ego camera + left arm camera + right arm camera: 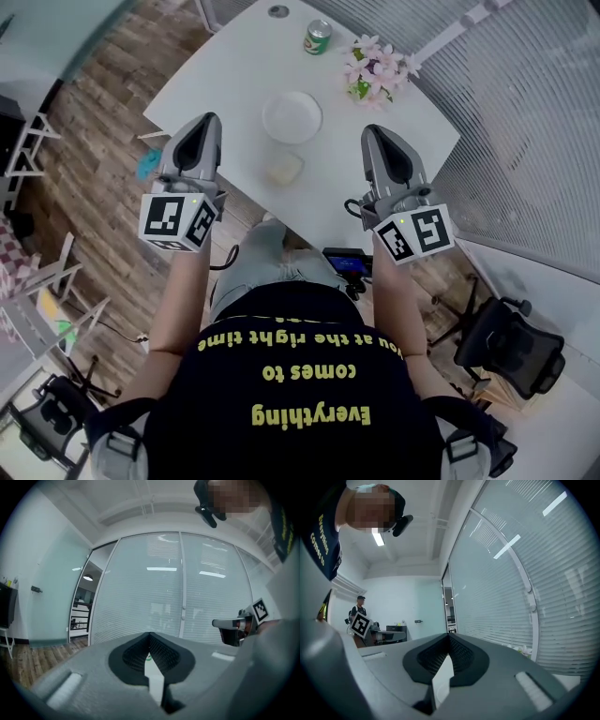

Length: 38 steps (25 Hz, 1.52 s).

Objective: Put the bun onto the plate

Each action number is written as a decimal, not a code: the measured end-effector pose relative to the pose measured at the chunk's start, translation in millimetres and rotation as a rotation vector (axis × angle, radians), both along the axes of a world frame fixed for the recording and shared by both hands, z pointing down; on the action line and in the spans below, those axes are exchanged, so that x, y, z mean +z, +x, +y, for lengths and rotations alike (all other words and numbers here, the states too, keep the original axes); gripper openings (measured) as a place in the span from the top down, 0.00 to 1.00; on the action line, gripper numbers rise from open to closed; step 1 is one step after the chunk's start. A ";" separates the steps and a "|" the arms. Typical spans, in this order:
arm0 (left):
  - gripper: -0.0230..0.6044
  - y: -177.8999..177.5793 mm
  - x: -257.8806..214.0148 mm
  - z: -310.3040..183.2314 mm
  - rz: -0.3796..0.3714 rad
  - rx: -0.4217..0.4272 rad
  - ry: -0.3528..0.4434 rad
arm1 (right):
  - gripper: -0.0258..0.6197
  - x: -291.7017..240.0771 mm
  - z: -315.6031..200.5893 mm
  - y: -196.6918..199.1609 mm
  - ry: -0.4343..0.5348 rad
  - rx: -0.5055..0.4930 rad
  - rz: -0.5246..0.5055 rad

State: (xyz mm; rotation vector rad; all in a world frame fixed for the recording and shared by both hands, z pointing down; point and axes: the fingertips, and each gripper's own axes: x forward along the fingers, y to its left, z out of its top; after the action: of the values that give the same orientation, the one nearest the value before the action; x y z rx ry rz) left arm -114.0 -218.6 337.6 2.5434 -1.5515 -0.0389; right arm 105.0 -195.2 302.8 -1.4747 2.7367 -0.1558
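In the head view a pale bun (284,170) lies on the white table (234,75), just on the near side of an empty white plate (292,117). My left gripper (203,128) is held level over the table's near left edge, left of the bun and apart from it. The right gripper (376,137) is level to the bun's right, also apart. Both are shut with nothing in them. In the left gripper view the jaws (149,637) meet at the tips, and the right gripper view shows the same (449,637).
A green can (318,37) and pink flowers (378,67) stand at the table's far side. A black office chair (511,342) is at the right on the floor. Glass walls with blinds (178,588) stand beyond. A person (358,605) stands in the far background.
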 end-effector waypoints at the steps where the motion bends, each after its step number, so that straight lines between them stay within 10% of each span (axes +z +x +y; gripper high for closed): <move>1: 0.97 -1.6 1.6 -1.1 0.002 0.001 -0.004 | 0.95 0.8 -1.1 -1.5 -0.001 -0.001 0.005; 24: 0.97 -19.0 22.0 -28.5 0.002 0.029 -0.044 | 0.95 75.6 -38.2 -36.0 -0.150 -0.047 0.035; 38: 0.97 -22.3 31.4 -45.2 0.004 0.051 -0.062 | 0.82 177.2 -29.2 -72.3 -0.381 -0.293 0.133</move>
State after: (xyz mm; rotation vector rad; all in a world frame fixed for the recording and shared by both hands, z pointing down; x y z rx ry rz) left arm -136.3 -263.8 369.1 2.5313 -1.4626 0.0103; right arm 32.7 -224.4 480.0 -1.1676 3.1542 -0.6408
